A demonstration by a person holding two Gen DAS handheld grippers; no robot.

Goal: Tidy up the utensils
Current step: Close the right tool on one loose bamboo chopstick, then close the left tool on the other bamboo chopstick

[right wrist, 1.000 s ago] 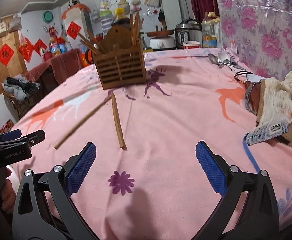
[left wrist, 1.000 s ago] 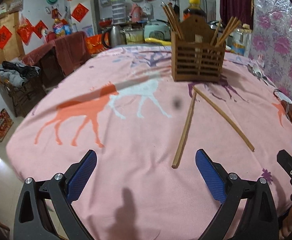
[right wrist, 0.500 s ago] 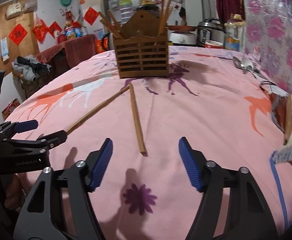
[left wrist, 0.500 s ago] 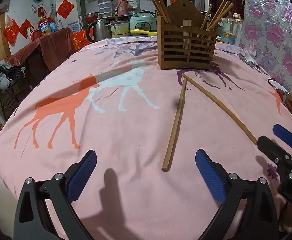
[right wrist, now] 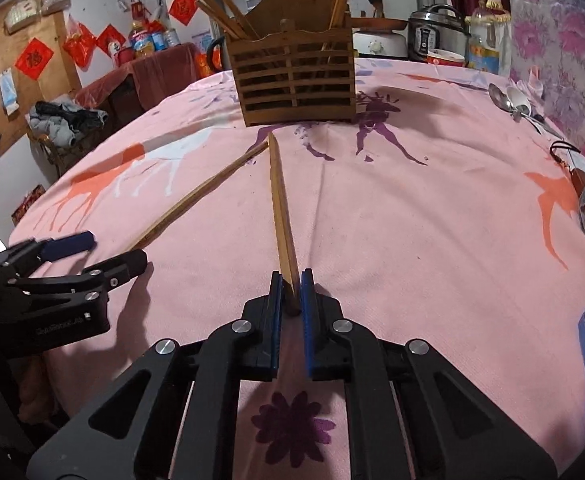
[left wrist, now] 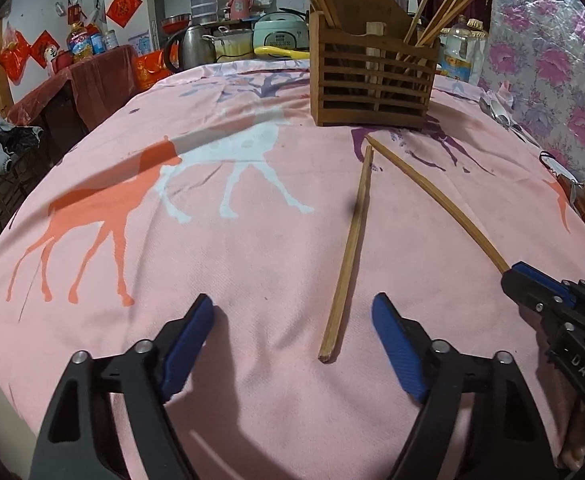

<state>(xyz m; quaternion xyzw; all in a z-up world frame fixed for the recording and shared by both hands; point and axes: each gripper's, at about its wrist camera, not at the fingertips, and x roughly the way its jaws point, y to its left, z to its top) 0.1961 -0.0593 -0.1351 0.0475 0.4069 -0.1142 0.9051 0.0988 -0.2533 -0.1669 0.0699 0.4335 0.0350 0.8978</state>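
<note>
On the pink counter [left wrist: 252,400], the left tool [left wrist: 292,344] is closing around the near end of the left chopstick [left wrist: 352,240], its pads not yet touching it. Right of it, the right tool [right wrist: 290,300] clenches the near end of the other chopstick [right wrist: 282,216]. Both sticks point toward the far holder [right wrist: 292,80].

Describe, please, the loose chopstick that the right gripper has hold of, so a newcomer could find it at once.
Start at the slatted wooden chopstick holder on the pink tablecloth. Two loose chopsticks fan out from its base. The wanted chopstick is the right one, its near end pinched in the right gripper; the other chopstick lies free between the closing left gripper's fingers.
</note>
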